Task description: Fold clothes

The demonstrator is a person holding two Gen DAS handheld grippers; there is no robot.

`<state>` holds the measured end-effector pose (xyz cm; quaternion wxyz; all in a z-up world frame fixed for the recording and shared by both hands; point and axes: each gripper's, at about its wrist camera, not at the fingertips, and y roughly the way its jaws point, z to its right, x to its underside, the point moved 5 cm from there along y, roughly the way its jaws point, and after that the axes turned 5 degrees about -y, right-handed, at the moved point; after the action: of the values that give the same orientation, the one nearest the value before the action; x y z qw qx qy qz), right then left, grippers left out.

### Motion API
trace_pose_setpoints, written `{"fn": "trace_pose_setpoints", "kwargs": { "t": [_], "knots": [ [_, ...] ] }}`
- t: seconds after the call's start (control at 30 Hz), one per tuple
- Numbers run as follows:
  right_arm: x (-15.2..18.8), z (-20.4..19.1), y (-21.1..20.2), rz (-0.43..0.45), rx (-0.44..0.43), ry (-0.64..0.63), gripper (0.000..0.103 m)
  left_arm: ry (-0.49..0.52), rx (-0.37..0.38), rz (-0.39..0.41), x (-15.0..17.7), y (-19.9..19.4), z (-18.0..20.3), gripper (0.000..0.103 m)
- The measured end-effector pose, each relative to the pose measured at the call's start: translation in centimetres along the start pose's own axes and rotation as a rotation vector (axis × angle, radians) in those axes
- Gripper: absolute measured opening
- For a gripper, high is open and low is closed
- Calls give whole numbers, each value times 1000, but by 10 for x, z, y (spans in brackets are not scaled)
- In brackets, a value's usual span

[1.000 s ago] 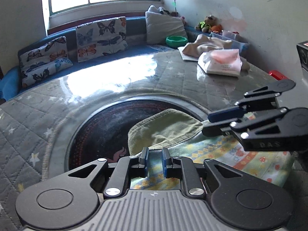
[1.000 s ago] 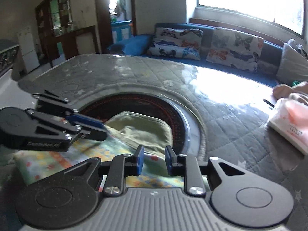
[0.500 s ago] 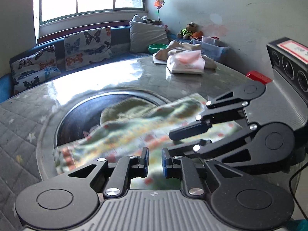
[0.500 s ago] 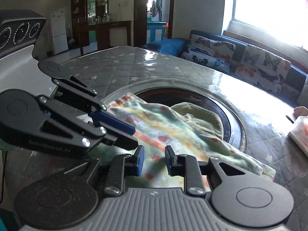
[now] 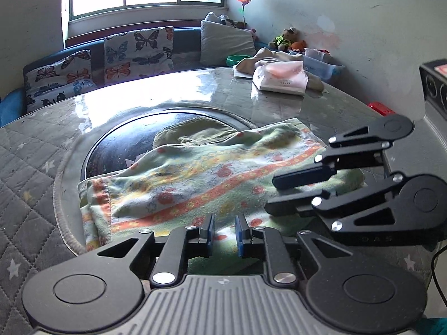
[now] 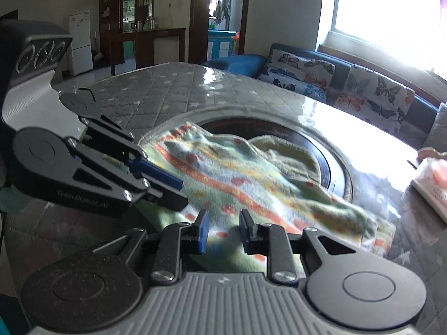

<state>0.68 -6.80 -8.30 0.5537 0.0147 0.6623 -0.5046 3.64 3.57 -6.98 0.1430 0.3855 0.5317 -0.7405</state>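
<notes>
A green, orange and yellow patterned garment (image 5: 201,178) lies folded over on the round quilted table (image 5: 36,150), partly over the dark centre disc (image 5: 125,145); its plain green lining shows at the far edge. It also shows in the right wrist view (image 6: 245,178). My left gripper (image 5: 224,230) is over the garment's near edge with the jaws slightly apart and the cloth below them. My right gripper (image 6: 222,230) is over the same near edge, jaws apart. Each gripper shows in the other's view, the right one (image 5: 296,192) and the left one (image 6: 170,192).
A pink tissue pack (image 5: 282,76) and beige cloth lie at the table's far right. A bench with butterfly cushions (image 5: 137,53) runs under the window. A grey device (image 5: 435,89) stands at the right edge. A fridge (image 6: 81,42) and cabinets stand beyond the table.
Both grippers pulled back toward the near edge of the table, dragging the garment's far part over itself. The garment now lies doubled and still, and the jaws stand a little wider.
</notes>
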Motion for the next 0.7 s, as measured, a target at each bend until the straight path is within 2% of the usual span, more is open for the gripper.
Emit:
{"fn": "trace_pose_setpoints", "kwargs": {
  "t": [0.53, 0.7],
  "knots": [
    [25, 16, -24, 3, 44, 63, 24, -14, -3, 6, 4, -5, -5, 23],
    [38, 29, -34, -10, 86, 98, 24, -17, -2, 7, 4, -6, -5, 23]
  ]
}}
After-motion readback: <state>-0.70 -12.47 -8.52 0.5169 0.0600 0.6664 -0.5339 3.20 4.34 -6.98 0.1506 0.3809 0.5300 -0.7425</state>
